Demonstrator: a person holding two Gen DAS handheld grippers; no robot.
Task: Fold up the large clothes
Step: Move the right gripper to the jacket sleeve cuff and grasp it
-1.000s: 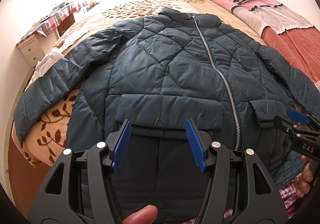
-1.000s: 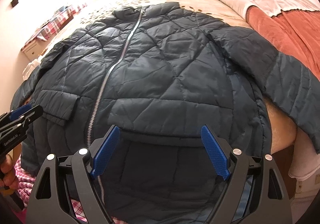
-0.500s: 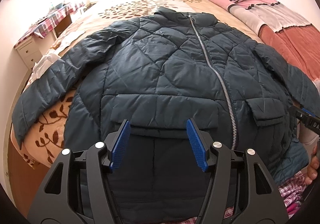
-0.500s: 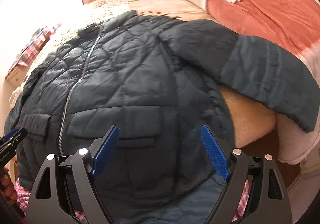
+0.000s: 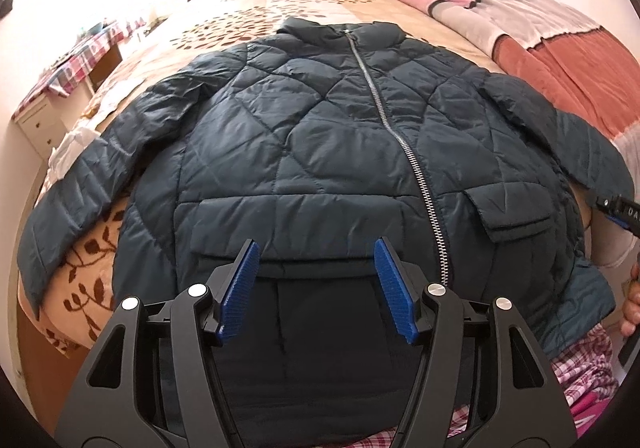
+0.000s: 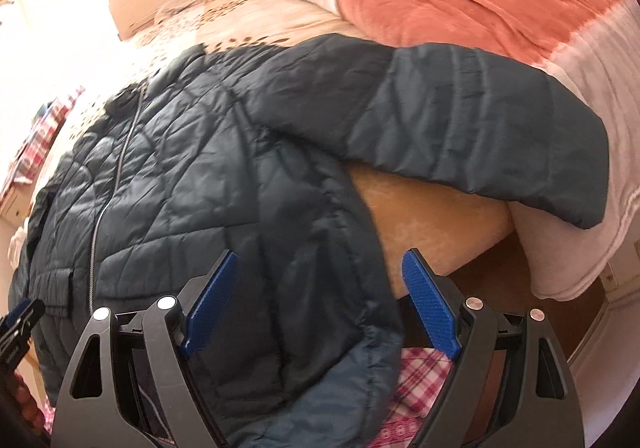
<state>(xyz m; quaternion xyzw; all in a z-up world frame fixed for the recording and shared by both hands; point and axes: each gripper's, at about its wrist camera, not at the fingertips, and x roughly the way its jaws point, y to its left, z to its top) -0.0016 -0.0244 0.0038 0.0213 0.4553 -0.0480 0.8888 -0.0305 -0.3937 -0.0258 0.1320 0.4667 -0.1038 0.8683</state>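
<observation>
- A dark quilted jacket point(image 5: 304, 152) lies zipped, front up, across the foot edge of the bed point(image 5: 304, 4), hem draping over it.
- The left gripper point(image 5: 316, 284) hangs wide above the hem, gripping nothing.
- The right gripper point(image 6: 320, 304) gapes wide over the jacket's right hem corner, empty.

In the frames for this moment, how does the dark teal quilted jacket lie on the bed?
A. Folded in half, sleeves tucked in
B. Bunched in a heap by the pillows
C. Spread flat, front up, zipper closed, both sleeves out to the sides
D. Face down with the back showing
C: the dark teal quilted jacket lies front up, its silver zipper closed to the collar, each sleeve spread outward.
</observation>
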